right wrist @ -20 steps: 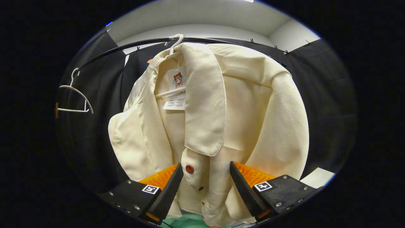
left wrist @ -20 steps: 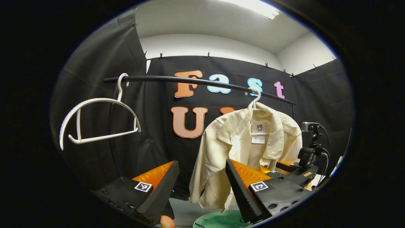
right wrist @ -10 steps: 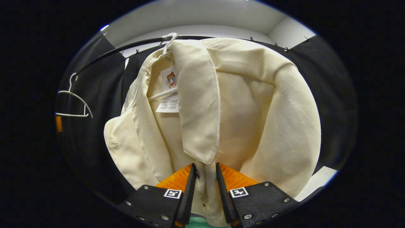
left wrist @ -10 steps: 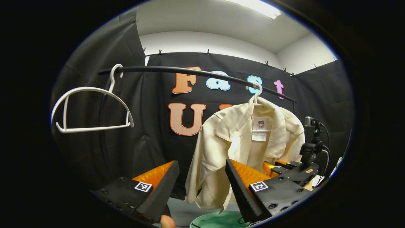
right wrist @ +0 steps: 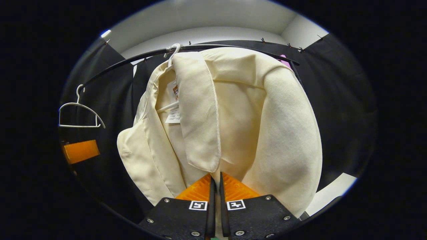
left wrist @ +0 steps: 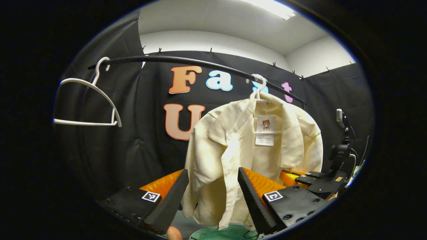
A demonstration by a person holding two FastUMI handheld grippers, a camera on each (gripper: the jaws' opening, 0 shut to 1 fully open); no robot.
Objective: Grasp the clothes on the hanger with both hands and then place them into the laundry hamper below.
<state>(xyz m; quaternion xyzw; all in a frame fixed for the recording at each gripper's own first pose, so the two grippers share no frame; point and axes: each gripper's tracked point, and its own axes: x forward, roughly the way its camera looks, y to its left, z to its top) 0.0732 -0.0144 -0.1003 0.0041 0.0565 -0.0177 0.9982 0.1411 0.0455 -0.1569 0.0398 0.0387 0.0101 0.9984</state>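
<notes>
Cream shirt hangs on a white hanger at the right part of the black rail. An empty white hanger sits near the rail's left end. Left gripper: jaws spread, the shirt's left front edge hanging between them, contact not certain. Right gripper: jaws pressed nearly together, pinching the shirt's front edge just below the collar flap. In the left gripper view the right gripper sits at the shirt's lower right. The green laundry hamper rim shows below the shirt hem.
</notes>
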